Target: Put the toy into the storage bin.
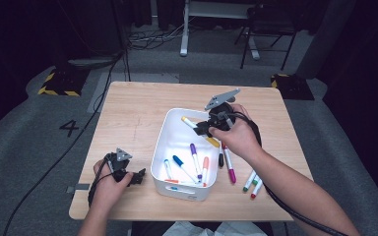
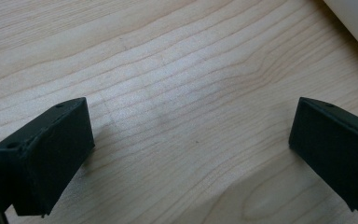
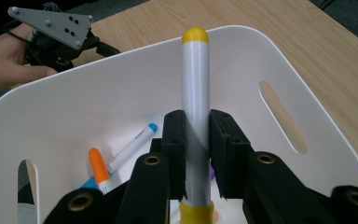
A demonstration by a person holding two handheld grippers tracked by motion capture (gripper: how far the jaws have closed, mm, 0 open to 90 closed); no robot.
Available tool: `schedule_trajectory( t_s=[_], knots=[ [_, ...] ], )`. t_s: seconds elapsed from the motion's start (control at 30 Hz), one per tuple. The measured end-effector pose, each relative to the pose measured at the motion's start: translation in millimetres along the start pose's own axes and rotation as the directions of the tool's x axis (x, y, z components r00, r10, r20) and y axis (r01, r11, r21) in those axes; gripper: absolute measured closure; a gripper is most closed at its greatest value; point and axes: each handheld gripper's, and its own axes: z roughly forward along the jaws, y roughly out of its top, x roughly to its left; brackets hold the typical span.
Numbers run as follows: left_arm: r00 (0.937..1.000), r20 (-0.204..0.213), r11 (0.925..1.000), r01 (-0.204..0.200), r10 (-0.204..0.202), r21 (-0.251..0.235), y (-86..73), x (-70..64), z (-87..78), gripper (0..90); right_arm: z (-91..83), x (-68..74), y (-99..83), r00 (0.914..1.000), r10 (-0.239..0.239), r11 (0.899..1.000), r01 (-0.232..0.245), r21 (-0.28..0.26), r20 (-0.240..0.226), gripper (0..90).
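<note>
A white bin (image 1: 166, 127) sits mid-table with several markers inside: purple (image 1: 195, 159), blue (image 1: 183, 168), orange (image 1: 204, 169). My right gripper (image 1: 203, 128) hovers over the bin's far right part, shut on a white marker with yellow ends (image 1: 189, 122). In the right gripper view that yellow marker (image 3: 195, 93) stands clamped between the jaws of the right gripper (image 3: 196, 149) above the bin (image 3: 242, 60), with an orange marker (image 3: 98, 170) and a blue-tipped marker (image 3: 133, 144) lying below. My left gripper (image 1: 139, 177) rests low at the bin's left; its left gripper view shows the left gripper (image 2: 186, 144) open over bare wood.
On the table (image 1: 133, 113) right of the bin lie a magenta marker (image 1: 229, 166), a black one (image 1: 221, 158) and a few green and red markers (image 1: 252, 183). The bin's corner (image 2: 354, 23) edges the left gripper view. The other hand and gripper (image 3: 56, 39) appear beyond the bin.
</note>
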Motion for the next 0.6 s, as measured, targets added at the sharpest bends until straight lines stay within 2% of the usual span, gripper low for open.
schedule_trajectory(
  t_s=[0.33, 0.6],
  knots=[
    [1.0, -0.002, 1.0, -0.002, 0.002, 0.0, 0.0, 0.2, -0.1, 0.1, 21.8, -0.4, -9.3, 1.0, -0.004, 0.998, 0.004, 0.057, 0.001, 76.4],
    [1.0, -0.001, 1.0, -0.002, 0.002, 0.0, 0.1, 0.2, -0.1, 0.1, 31.9, 1.0, -17.3, 0.9997, -0.024, 0.994, 0.023, 0.108, 0.008, 76.5]
  ],
)
